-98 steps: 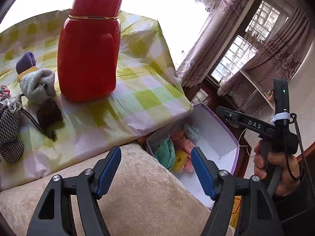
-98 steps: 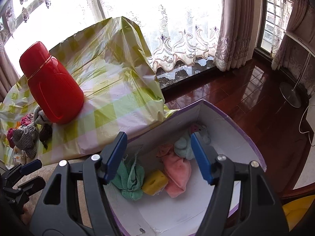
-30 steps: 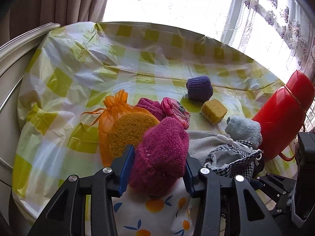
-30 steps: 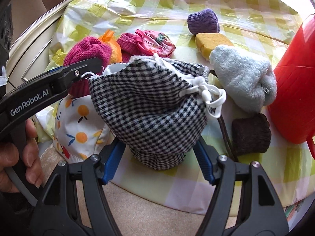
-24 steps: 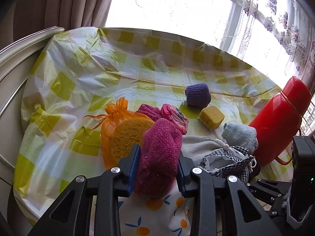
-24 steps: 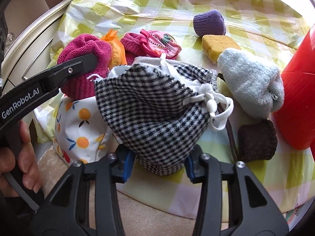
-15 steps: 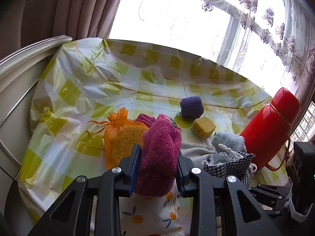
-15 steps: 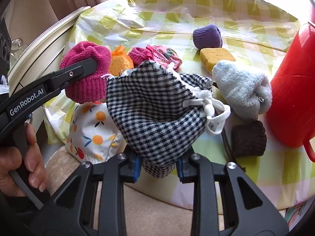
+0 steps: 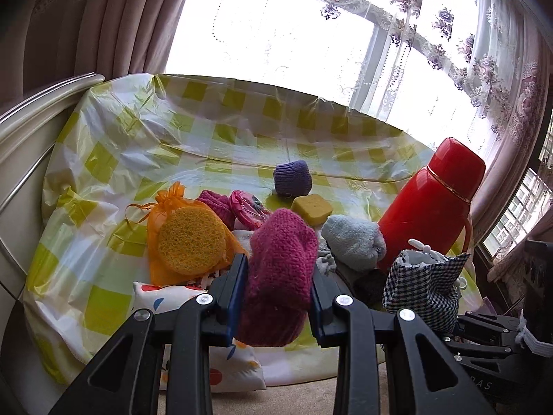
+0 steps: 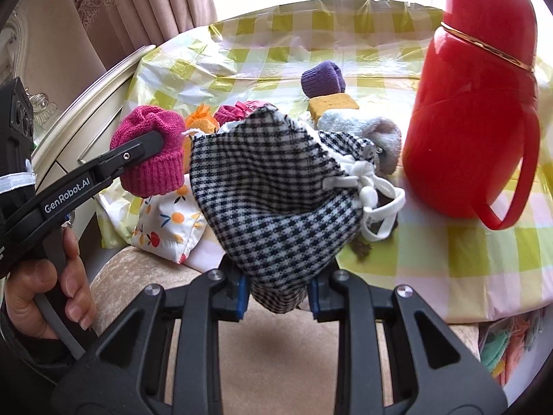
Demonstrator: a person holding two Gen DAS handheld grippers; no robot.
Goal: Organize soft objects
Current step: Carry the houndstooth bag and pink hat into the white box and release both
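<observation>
Since a second ago both grippers are lifting their loads off the pile. The round table under a yellow-checked plastic cloth (image 9: pixel 214 138) is standing before lace-curtained windows (image 9: pixel 283 34); a red thermos (image 9: pixel 428 207) is standing at its right. The right gripper (image 10: pixel 276 294) is pinching the checked drawstring pouch (image 10: pixel 269 186), which is hanging above the table edge. The left gripper (image 9: pixel 278 294) is squeezing the magenta knit hat (image 9: pixel 280 273), raised over the remaining soft items.
</observation>
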